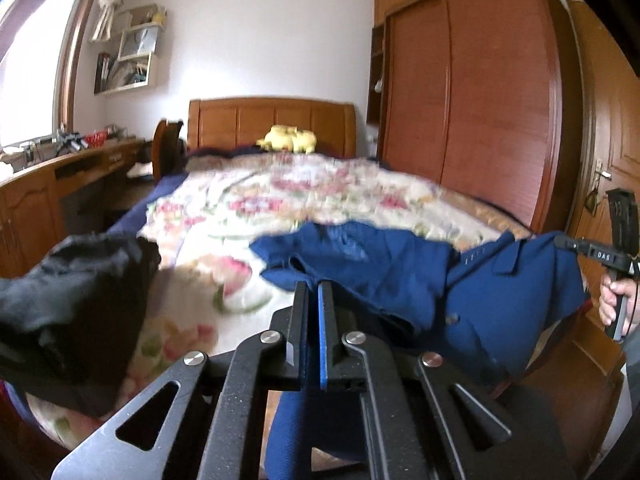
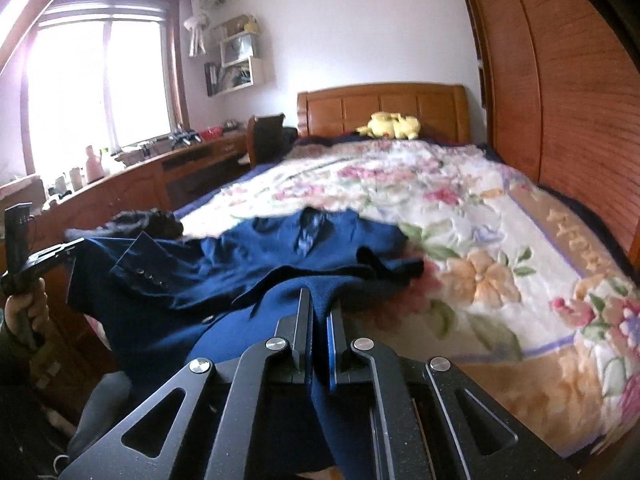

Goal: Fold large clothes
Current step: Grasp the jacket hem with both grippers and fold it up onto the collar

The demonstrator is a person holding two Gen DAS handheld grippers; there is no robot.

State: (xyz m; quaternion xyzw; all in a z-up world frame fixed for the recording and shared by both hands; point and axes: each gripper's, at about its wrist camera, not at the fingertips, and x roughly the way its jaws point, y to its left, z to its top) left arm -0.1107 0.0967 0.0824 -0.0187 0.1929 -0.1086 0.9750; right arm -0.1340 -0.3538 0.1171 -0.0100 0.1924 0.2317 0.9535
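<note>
**Left wrist view and right wrist view: navy jacket pinched at both ends, foot of bed**

Left wrist view: the left gripper [image 1: 314,292], black two-finger with blue pads, has its jaws closed narrow on a fold of the dark navy-blue woven jacket [image 1: 400,268]. Only this view shows the crumpled black garment [image 1: 68,296] lying on the near left part of the bed, the brown wooden door with metal handle [image 1: 604,176] at far right, and the right hand [image 1: 614,300] on its gripper's handle.

Right wrist view: the right gripper [image 2: 320,304] likewise has its jaws pinched narrow on navy cloth. Only this view shows the bright window [image 2: 92,80], the buttoned sleeve cuff [image 2: 140,268], and the left hand [image 2: 24,312] at the left edge.

Edges and room: the floral cream blanket [image 2: 460,216] lies bare beyond the jacket up to the yellow plush toy [image 2: 394,124] at the wooden headboard [image 2: 384,104]. The brown slatted wardrobe [image 2: 568,100] runs close along the bed's right side; the wooden desk [image 2: 132,180] stands at its left.

Jacket: at the foot of the bed, partly raised off the blanket, rumpled. Its long axis runs across the bed's width, between the two grippers; near cloth hangs below both.
</note>
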